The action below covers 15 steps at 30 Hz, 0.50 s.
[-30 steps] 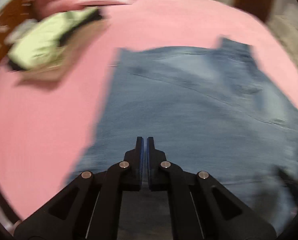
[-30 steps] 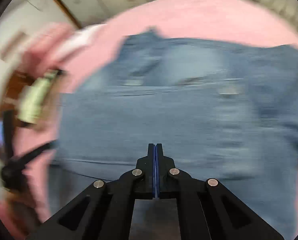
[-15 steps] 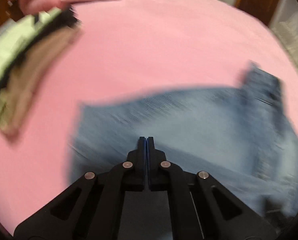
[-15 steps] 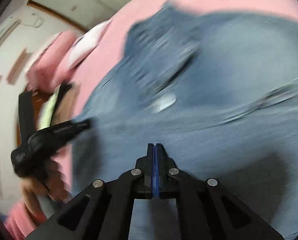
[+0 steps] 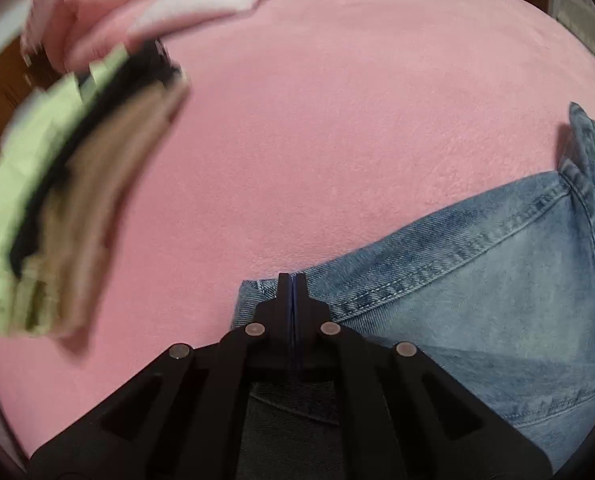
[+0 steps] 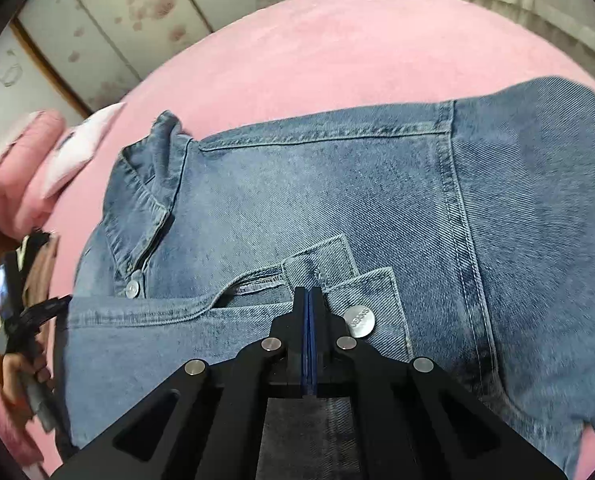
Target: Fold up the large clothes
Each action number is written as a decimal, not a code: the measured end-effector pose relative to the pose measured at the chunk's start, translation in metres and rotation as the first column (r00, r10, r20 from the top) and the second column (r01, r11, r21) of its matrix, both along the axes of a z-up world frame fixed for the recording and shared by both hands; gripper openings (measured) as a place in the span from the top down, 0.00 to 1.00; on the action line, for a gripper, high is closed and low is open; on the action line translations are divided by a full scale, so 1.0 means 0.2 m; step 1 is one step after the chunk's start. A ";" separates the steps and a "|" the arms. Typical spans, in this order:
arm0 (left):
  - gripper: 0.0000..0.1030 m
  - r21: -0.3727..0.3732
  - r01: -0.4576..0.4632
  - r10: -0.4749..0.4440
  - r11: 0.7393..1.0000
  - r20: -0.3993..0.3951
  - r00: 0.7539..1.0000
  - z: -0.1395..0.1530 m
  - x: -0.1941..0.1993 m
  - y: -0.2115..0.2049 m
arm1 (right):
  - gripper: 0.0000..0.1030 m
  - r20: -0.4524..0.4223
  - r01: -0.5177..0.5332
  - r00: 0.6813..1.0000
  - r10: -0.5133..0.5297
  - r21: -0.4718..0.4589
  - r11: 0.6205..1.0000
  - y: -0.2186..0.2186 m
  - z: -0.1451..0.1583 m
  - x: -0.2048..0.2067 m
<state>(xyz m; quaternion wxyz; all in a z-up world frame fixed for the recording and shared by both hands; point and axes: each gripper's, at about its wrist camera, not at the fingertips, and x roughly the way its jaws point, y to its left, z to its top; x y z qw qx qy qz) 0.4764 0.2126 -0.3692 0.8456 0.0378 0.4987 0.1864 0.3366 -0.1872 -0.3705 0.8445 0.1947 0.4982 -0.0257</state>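
Two tongs stand over a denim jacket [image 6: 337, 208] spread on a pink bed [image 5: 337, 120]. The left tongs [image 5: 293, 280], closed on nothing, sit at the jacket's hem corner. The right tongs [image 6: 308, 294], likewise closed and empty, sit over its cuff, beside a metal button [image 6: 359, 321] stamped "JEANS". Only the left view shows a blurred pile of folded clothes [image 5: 65, 200] left of the jacket; only the right shows the jacket's collar [image 6: 145, 192].

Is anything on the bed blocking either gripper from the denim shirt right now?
Nothing visible does. The left gripper is shut at the denim shirt edge, the right gripper shut over its cuff. The folded clothes stack lies apart on the pink bedspread.
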 end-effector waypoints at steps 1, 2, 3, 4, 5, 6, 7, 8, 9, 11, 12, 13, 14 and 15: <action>0.99 0.012 0.012 -0.012 1.000 0.021 1.000 0.05 -0.01 -0.03 | 1.00 0.002 0.008 1.000 -0.008 -0.007 1.000 0.01 0.01 0.00; 0.99 0.014 0.025 -0.026 1.000 0.062 0.998 0.11 -0.06 -0.07 | 1.00 0.015 0.011 1.000 -0.011 -0.006 1.000 0.03 0.04 -0.02; 0.99 0.001 0.032 -0.032 0.999 0.086 0.996 0.16 -0.10 -0.10 | 1.00 0.036 0.010 0.999 -0.010 -0.001 1.000 0.04 0.11 -0.05; 0.99 -0.028 0.040 -0.036 0.999 0.106 0.994 0.22 -0.17 -0.13 | 0.98 0.048 0.008 0.999 -0.008 -0.001 1.000 0.06 0.14 -0.08; 0.99 -0.047 0.044 -0.038 0.998 0.109 0.993 0.25 -0.22 -0.15 | 0.96 0.052 0.016 0.999 -0.015 -0.014 1.000 0.08 0.19 -0.11; 0.99 -0.072 0.047 -0.040 0.996 0.103 0.994 0.29 -0.29 -0.18 | 0.95 0.055 0.027 0.998 -0.026 -0.023 0.999 0.10 0.23 -0.15; 0.99 -0.093 0.053 -0.044 0.994 0.089 0.995 0.30 -0.34 -0.21 | 0.94 0.061 0.035 0.998 -0.034 -0.018 0.999 0.12 0.25 -0.17; 0.98 -0.112 0.057 -0.049 0.992 0.073 0.996 0.32 -0.41 -0.23 | 0.92 0.070 0.046 0.996 -0.046 0.003 0.999 0.14 0.28 -0.23; 0.98 -0.131 0.059 -0.053 0.990 0.054 0.997 0.34 -0.47 -0.24 | 0.90 0.072 0.053 0.996 -0.054 0.022 0.998 0.15 0.31 -0.28; 0.98 -0.168 0.087 -0.089 0.982 -0.003 0.996 0.37 -0.63 -0.30 | 0.80 0.063 0.064 0.996 -0.066 0.042 0.997 0.20 0.35 -0.39; 0.98 -0.184 0.105 -0.114 0.977 -0.038 0.993 0.38 -0.73 -0.32 | 0.68 0.054 0.067 0.996 -0.069 0.044 0.997 0.22 0.36 -0.45; 0.98 -0.196 0.120 -0.136 0.973 -0.069 0.988 0.39 -0.80 -0.34 | 0.63 0.048 0.070 0.996 -0.072 0.049 0.996 0.25 0.37 -0.51; 0.98 -0.208 0.128 -0.150 0.970 -0.094 0.984 0.39 -0.88 -0.37 | 0.56 0.044 0.072 0.996 -0.075 0.060 0.996 0.28 0.39 -0.58; 0.98 -0.222 0.134 -0.162 0.966 -0.115 0.980 0.39 -0.98 -0.40 | 0.51 0.042 0.071 0.996 -0.074 0.069 0.995 0.30 0.39 -0.63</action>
